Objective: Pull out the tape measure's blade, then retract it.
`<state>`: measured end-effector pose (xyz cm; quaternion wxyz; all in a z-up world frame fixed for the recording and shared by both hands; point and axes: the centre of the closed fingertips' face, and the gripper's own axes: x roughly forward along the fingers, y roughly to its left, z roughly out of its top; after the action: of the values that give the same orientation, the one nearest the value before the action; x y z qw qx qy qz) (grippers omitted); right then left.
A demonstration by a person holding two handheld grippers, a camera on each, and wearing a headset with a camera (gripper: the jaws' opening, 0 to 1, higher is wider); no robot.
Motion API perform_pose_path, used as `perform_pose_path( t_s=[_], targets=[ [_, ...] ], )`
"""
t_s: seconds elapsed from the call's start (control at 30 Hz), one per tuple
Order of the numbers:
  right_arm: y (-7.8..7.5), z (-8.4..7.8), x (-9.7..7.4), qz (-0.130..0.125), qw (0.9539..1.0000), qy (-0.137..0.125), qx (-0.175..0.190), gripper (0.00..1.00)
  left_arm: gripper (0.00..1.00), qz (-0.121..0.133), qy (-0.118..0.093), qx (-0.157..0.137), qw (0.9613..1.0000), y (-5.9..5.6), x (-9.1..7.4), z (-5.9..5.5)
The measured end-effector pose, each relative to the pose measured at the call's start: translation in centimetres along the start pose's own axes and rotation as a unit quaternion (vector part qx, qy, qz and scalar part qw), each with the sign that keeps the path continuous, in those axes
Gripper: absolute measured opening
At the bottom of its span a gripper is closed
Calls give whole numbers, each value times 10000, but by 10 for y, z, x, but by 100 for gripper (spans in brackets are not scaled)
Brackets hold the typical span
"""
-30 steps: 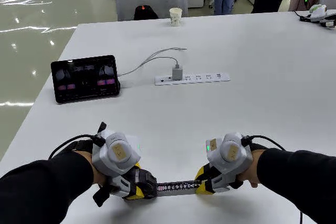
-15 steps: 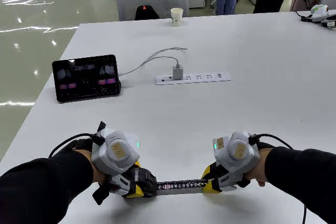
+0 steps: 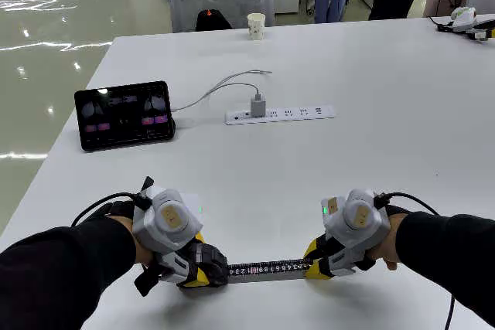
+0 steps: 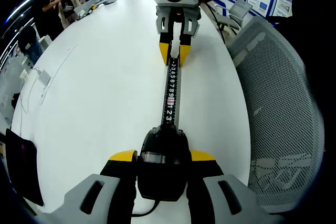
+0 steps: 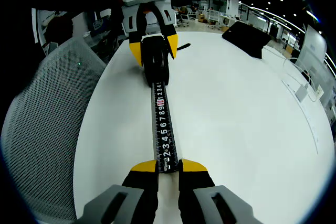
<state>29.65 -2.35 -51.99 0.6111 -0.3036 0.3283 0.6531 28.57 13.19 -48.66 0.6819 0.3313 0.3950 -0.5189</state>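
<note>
The white table point(image 3: 371, 113) spans the head view; its near edge runs just below the two grippers, and bare tabletop lies open between them and the items farther back. The two gripper views add what the head view leaves out: one grey mesh chair point(image 4: 278, 119) standing just off that near edge. On the far-left part of the table the head view shows one dark tablet point(image 3: 124, 114) with its screen lit, and to its right one white power strip point(image 3: 280, 114) carrying one plugged-in charger point(image 3: 258, 105). One paper cup point(image 3: 256, 25) stands at the far edge. The left gripper point(image 4: 163, 156) has its yellow-tipped jaws clamped around the one black tape measure case point(image 4: 161, 169), which sits on the table close to the near edge. The right gripper point(image 5: 168, 166) has its jaws pinched together on the free end of the blade point(image 5: 161, 124). The blade lies flat and straight between the two grippers, numerals up, parallel to the near edge.
</note>
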Motion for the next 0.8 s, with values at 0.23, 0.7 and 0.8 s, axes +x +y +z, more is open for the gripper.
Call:
perform_pose_path(
  t_s=[0.23,0.7,0.8],
  targets=[
    [-1,-5,-3,2,10000,59,-52,10,31,-23,-13,7,10000,0,1,1],
    [-1,-17,-12,-25,9999,118,34,10,31,28,-37,22,10000,1,-1,0],
    [-2,-19,-15,-45,9999,109,66,10,31,42,-41,34,10000,1,-1,0]
  ],
)
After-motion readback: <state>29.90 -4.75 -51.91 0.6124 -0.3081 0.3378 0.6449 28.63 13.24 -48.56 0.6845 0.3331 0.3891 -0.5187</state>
